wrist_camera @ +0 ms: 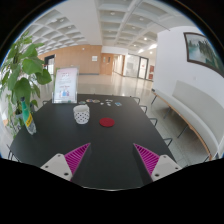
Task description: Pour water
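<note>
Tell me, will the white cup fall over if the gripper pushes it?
Probably not easily: the white cup looks short and wide, standing upright on the flat dark table. It seems small, so likely light and may slide. The gripper is open, well short of it.

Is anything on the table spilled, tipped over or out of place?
Nothing stands out. The cup stands upright on the table, the red lid lies flat beside it, no spill shows. The open gripper holds nothing.
</note>
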`<control>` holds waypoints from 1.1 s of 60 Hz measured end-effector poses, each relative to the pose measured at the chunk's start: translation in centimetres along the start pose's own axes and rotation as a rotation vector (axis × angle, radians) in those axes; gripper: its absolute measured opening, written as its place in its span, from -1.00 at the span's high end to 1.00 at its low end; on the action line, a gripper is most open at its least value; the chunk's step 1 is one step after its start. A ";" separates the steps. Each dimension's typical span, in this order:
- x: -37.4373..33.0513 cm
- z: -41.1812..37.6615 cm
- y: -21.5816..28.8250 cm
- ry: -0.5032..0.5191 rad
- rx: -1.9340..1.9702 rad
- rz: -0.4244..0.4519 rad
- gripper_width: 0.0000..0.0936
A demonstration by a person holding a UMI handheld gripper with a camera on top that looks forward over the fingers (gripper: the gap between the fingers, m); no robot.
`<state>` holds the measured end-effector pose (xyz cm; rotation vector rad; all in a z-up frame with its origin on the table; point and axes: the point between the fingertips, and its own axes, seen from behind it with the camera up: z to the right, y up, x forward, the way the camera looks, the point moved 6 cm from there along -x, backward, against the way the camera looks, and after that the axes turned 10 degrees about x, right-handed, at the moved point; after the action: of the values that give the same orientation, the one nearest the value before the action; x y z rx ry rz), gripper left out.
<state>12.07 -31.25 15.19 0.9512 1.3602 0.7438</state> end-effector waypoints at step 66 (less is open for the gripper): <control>-3.5 -32.4 -6.4 0.358 -0.058 0.069 -0.83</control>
<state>-20.98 -33.11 12.32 0.8489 1.6111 1.0368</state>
